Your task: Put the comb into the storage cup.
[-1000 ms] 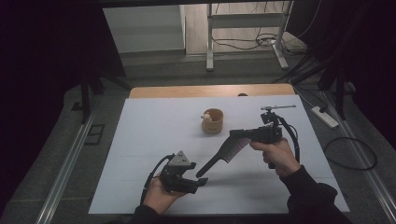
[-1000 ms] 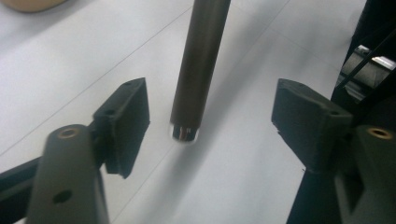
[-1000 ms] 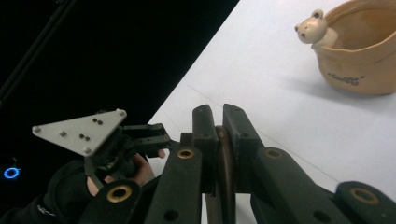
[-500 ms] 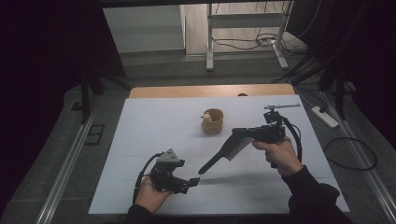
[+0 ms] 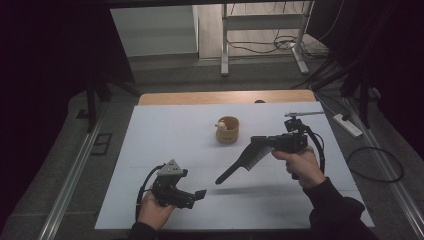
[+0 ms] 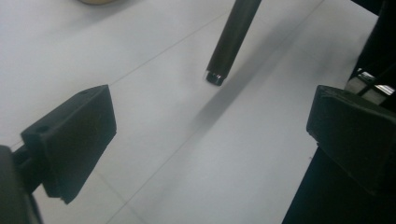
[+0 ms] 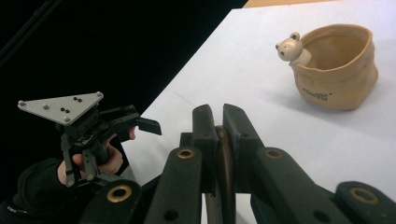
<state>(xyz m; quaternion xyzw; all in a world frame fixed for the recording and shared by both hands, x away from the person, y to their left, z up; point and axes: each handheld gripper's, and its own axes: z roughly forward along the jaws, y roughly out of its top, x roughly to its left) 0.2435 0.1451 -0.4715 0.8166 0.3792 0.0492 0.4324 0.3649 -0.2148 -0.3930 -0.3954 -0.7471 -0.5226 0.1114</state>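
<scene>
The left hand-held gripper point(image 5: 200, 194) is positioned at the near edge of the white surface point(image 5: 165, 135); its jaws have just been opening and stand released, with nothing between them. In the left gripper view, the fingers point(image 6: 70, 140) are set wide apart, with the handle tip of the comb point(image 6: 231, 42) beyond them. The right hand-held gripper point(image 5: 260, 143) is clenched on the toothed end of the black comb point(image 5: 242, 162), above the surface. The comb's long axis runs diagonally, its handle pointing down and toward the left hand-held gripper, well apart from it. Farther off stands a tan pouch point(image 5: 228, 130) with a small bear figure point(image 7: 292, 46) on its rim.
</scene>
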